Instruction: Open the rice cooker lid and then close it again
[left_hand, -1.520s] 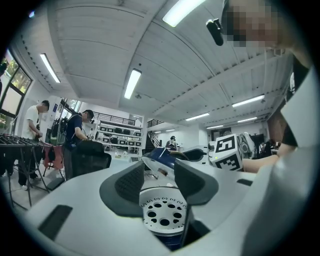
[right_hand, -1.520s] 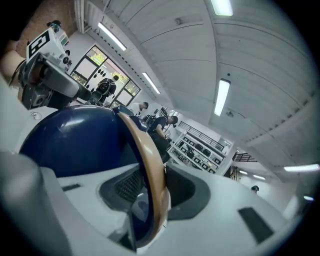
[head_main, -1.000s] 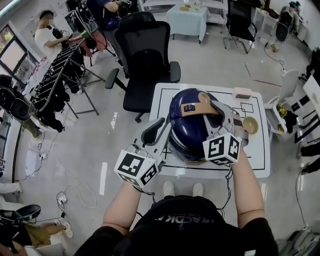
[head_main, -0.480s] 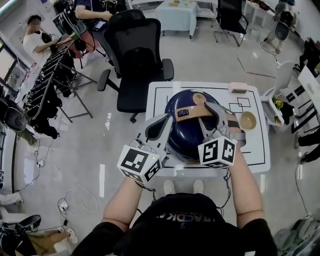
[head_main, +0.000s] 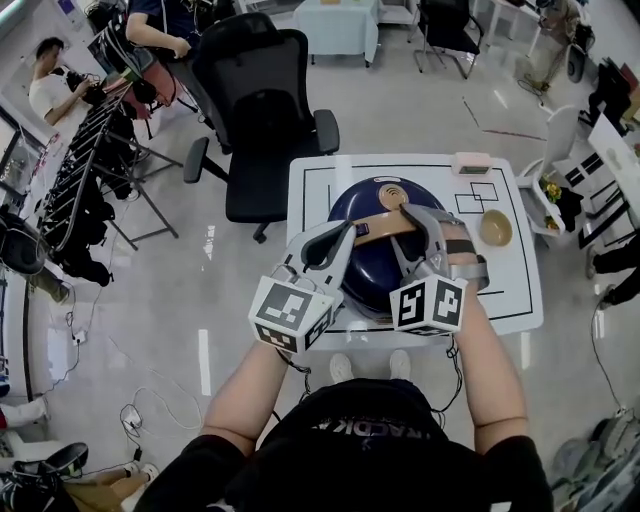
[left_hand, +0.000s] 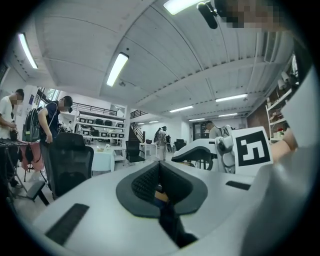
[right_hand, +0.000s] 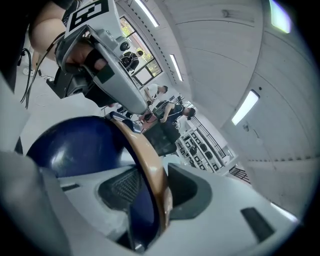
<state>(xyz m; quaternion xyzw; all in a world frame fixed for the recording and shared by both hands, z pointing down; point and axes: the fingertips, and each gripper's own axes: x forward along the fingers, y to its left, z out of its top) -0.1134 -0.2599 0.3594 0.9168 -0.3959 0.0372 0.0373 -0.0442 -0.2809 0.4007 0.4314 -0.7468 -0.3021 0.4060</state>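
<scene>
We noted the rice cooker (head_main: 368, 300) on the tabletop (head_main: 505, 295), right tongs (right_hand: 152, 192) clamped on its stiff tan handle (right_hand: 142, 150) (best hold, we judged; the glossy lid (right_hand: 75, 145) looked slippery), left tongs (left_hand: 160, 187) shut together beside it.

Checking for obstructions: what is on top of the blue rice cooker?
A tan handle arches over its lid, caught between the jaws of the right claw. The left claw, shut, hangs over the left side. Both claws cover the lid's front, so any latch is unseen.
</scene>
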